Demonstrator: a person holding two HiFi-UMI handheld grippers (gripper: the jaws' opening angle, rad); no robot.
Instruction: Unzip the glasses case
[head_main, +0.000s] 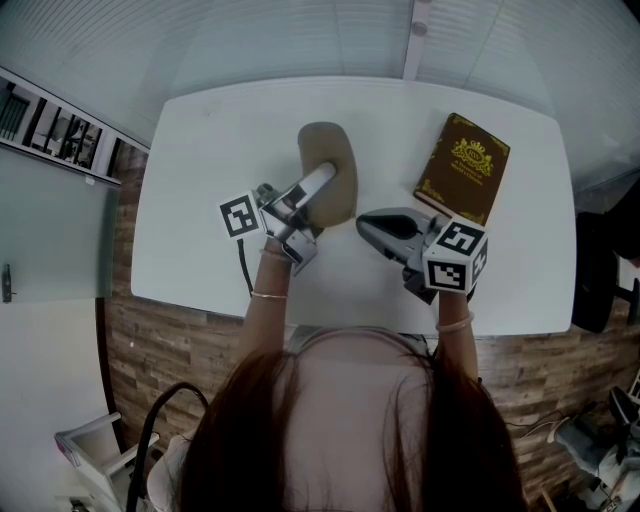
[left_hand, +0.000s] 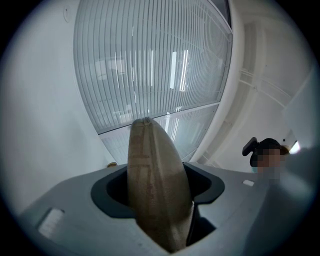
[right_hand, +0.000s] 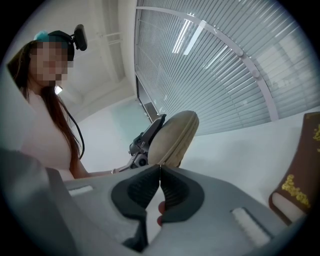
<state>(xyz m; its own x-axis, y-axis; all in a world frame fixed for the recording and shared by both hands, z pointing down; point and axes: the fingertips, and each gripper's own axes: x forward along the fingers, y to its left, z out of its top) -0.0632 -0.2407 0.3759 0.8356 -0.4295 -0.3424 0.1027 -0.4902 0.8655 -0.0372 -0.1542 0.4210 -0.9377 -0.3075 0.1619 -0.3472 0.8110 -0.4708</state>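
While the left gripper (head_main: 325, 178) clamps the tan oval fabric glasses case (head_main: 335, 150) across its body, jaws spread wide and pressing both faces, the case stands on edge with its far end tipped up over the middle of the white rectangular table (head_main: 210, 200). And there's the right gripper (head_main: 368, 226), jaws fully together, tips right at the case's near lower end. Is a zip tab pinched between them? No view shows one, so I can't say.

By my reading this is the very start of the unzip: case braced, the other tool at the seam, the case looking closed all round. The next move calls for a firm pinch on the tab and a pull that follows the curve of the rim, with the left grip holding steady against it.

Now the room. The brown hardcover book with a gold crest (head_main: 462, 168) lies near on the right, so a sweep that way is tight. The table's near edge runs just under both tools. Left of the case and beyond it, bare white surface, plenty of space.
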